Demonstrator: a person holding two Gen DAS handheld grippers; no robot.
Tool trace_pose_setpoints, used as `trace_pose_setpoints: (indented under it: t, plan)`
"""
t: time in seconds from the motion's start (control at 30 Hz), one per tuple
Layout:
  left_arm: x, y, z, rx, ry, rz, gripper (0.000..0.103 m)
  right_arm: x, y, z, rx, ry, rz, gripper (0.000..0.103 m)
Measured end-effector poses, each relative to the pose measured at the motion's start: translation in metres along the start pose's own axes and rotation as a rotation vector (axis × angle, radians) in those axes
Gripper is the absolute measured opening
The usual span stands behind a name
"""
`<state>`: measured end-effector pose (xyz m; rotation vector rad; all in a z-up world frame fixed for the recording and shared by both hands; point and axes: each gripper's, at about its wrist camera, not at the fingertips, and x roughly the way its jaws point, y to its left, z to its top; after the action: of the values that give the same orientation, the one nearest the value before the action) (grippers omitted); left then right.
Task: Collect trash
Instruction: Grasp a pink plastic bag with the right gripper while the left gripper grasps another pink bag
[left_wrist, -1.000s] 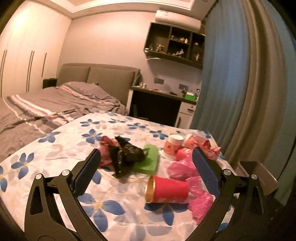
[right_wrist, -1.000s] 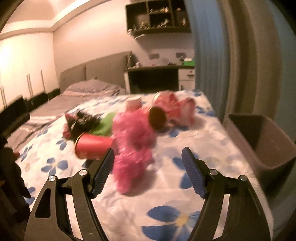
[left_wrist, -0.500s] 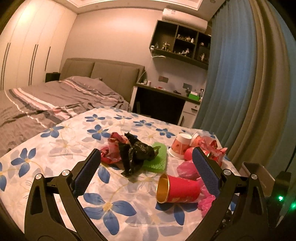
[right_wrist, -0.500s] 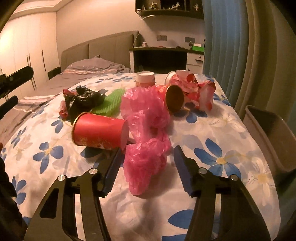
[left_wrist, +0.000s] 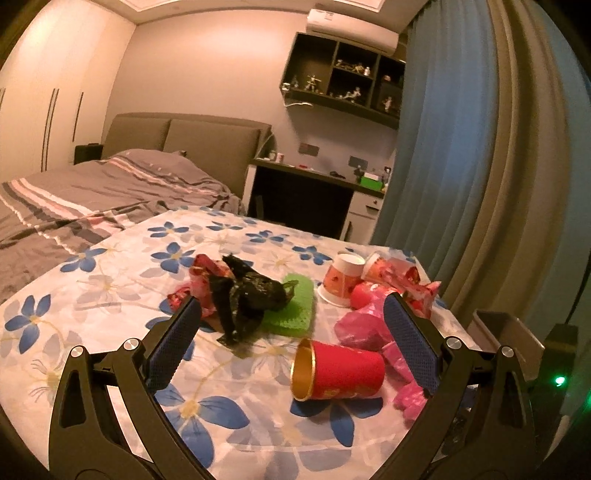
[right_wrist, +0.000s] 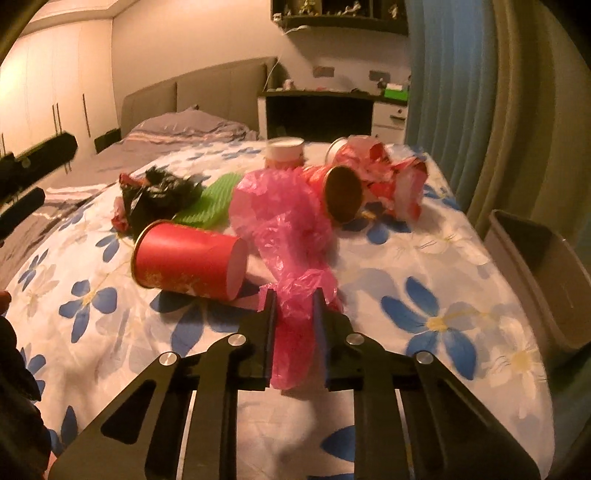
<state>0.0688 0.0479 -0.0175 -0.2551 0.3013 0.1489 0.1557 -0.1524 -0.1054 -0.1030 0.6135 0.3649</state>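
While a sec ago the right gripper (right_wrist: 293, 299) stood wide w/ the pink plastic bag (right_wrist: 280, 221) loose between its fingers, its jaws are now closing on the bag's near end, pink film bunched tight between the pads & sticking out below them. It has also come fwd & a bit lower: trash looks nearer in the right wrist view than before. It points down at a slant over the floral sheet (right_wrist: 424, 266).

The rest of the bag runs away from the pads, up over the sheet to the gold-lined cup (right_wrist: 341, 192) lying on its side. Just left of the bag lies the red cup (right_wrist: 186, 258), on its side, closed base toward the bag. Beyond: green pad (right_wrist: 210, 205), black bag (right_wrist: 159, 195) w/ red wrappers, an upturned white-rimmed cup (right_wrist: 285, 152), crumpled red wrappers (right_wrist: 388, 177). Grey bin (right_wrist: 539, 273) stands off the sheet's right edge.

Left gripper (left_wrist: 291, 332) is wide apart, nothing between the fingers, much as a sec ago; it hovers nearly level, tipped slightly down, over the sheet (left_wrist: 110, 295). In its view the red cup (left_wrist: 338, 371) lies w/ gold mouth to the left, pink bag (left_wrist: 364, 328) just behind & right of it, black bag (left_wrist: 251, 295) on the green pad (left_wrist: 295, 314), bin (left_wrist: 506, 336) at far right. Trash layout looks unchanged, only the pink bag's near end is squeezed
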Motion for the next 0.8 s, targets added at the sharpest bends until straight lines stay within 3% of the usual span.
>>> trace_pose_setpoints:
  t: [0.27,0.47,0.7,0.8]
  plan:
    - [0.020,-0.029,-0.005,0.039,0.040,-0.068,0.097,-0.029,-0.038,0.006,0.080,-0.089,-0.030,0.020]
    - [0.060,-0.065,-0.009,0.092,0.101,-0.113,0.093,-0.043,-0.065,0.007,0.127,-0.133,-0.064,0.020]
    - [0.120,-0.086,-0.013,0.102,0.265,-0.133,0.074,-0.046,-0.088,0.003,0.157,-0.136,-0.066,0.020]
    - [0.131,-0.091,-0.018,0.112,0.303,-0.134,0.058,-0.045,-0.096,0.001,0.172,-0.136,-0.070,0.020]
